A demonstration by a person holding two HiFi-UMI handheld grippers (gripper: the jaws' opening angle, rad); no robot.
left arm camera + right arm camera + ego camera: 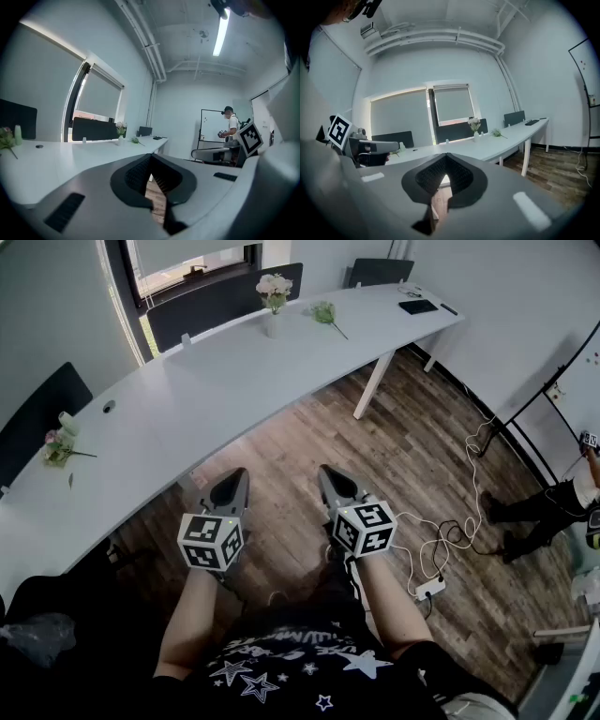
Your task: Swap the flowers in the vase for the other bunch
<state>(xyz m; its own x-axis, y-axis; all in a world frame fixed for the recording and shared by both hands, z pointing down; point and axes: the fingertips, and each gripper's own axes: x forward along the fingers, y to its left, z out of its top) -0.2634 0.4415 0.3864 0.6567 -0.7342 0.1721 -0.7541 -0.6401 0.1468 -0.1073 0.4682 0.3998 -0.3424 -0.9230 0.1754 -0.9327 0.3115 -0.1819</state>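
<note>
At the far left of the head view a small posy (56, 444) is lying near the end of the long curved white table (216, 381). Lower down, over the wood floor and well short of the table, the left gripper (238, 474) is pointing forward with its jaws pressed together on nothing. Its own view is confirming this: the ribbed pads (136, 176) are meeting at the tip, with only floor showing beneath.

Toward the table's far side the vase (272, 325) is standing upright with pale flowers (273, 284) in it. Just to its right the loose bunch (324, 311) is lying flat on the tabletop, apart from the vase. Both are sitting well away from either tool.

The right gripper (326, 470) is hovering beside the left one, likewise closed and empty, as its own view is showing. Further right a dark flat thing (417, 307) is resting near the table's end. A person (553, 507) is standing at the picture's right edge, mostly cut off.

The left gripper view is showing that person at full height in front of a whiteboard (213, 124), under a lit ceiling lamp (220, 33) that the head view is missing. The right gripper view is showing the vase and bunch side-on, against a blind-covered window (450, 105).
</note>
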